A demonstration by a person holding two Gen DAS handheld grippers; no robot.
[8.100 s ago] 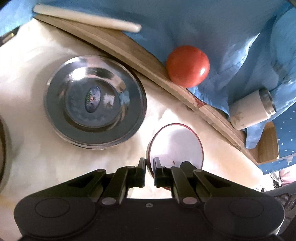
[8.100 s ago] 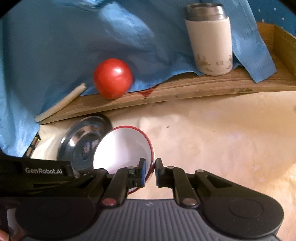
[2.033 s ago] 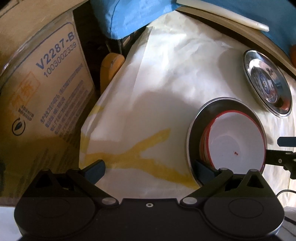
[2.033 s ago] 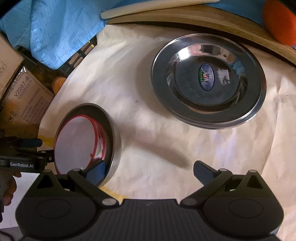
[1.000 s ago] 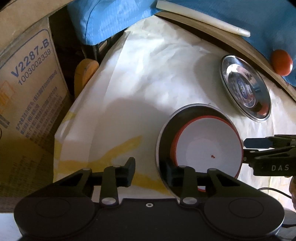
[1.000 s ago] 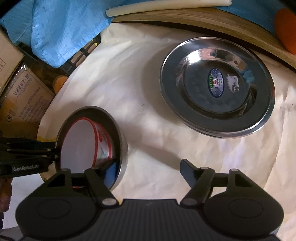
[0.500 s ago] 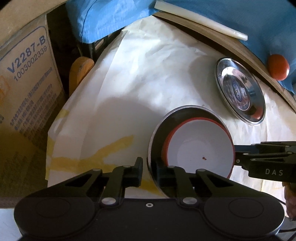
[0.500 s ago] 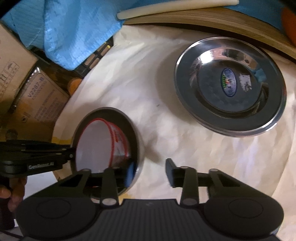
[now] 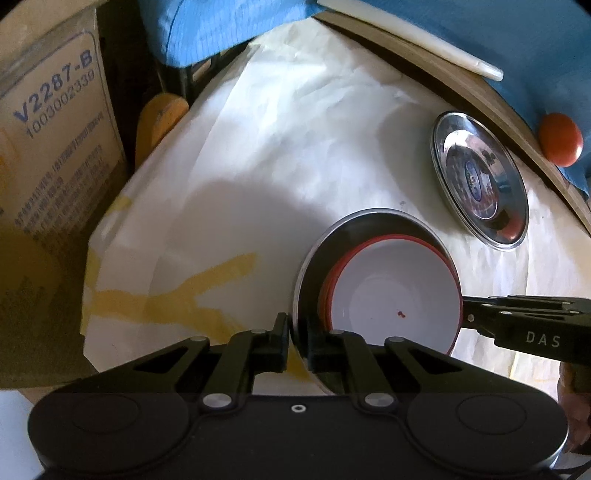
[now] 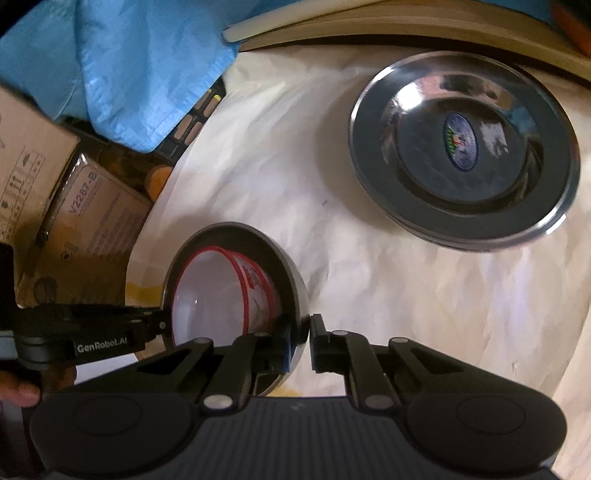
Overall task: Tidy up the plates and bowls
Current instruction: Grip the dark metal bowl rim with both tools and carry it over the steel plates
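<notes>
- The steel bowl (image 9: 364,230) stands on the white paper (image 9: 295,147) that covers the desk, near its left front corner, and the white bowl with the red rim (image 9: 395,295) sits inside it.
- The left claw (image 9: 297,334) has just been closing and is now pressed together on the near left part of the steel bowl's rim, one finger outside and one inside the wall.
- The right claw (image 10: 308,332) has also just been closing; it pinches the opposite side of the same rim, so both claws hold the steel bowl.
- The stack of steel plates (image 10: 465,155) lies further back on the paper, well apart from the bowls, with an oval sticker in the middle of the top plate.
- Behind the plates, a red ball (image 9: 559,138) rests on the blue cloth (image 9: 498,33) near the wooden edge (image 9: 491,103).
- A cardboard box (image 9: 55,147) stands beside the desk on the left.
</notes>
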